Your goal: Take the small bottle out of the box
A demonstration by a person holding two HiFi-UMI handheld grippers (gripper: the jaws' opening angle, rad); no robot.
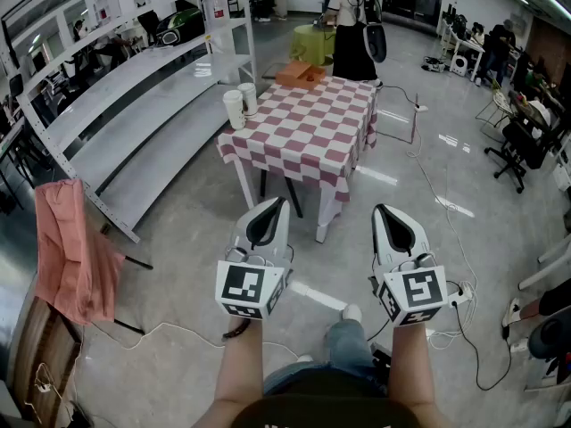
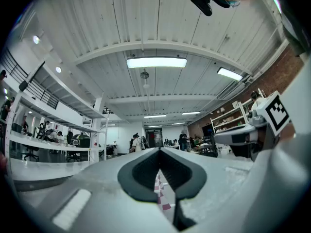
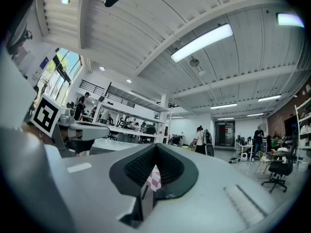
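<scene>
Closed and empty, left claw (image 1: 277, 203) and right claw (image 1: 382, 209) hang well short of the table (image 1: 303, 141). The small bottle is unseen, presumably in the orange box (image 1: 298, 74) at its far end; the person should step closer first.

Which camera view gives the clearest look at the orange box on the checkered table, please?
The head view: the orange box sits in full sight at the far end of the checkered table. The left and right gripper views show none of it; only a sliver of checkered cloth peeks past their closed jaws.
</scene>
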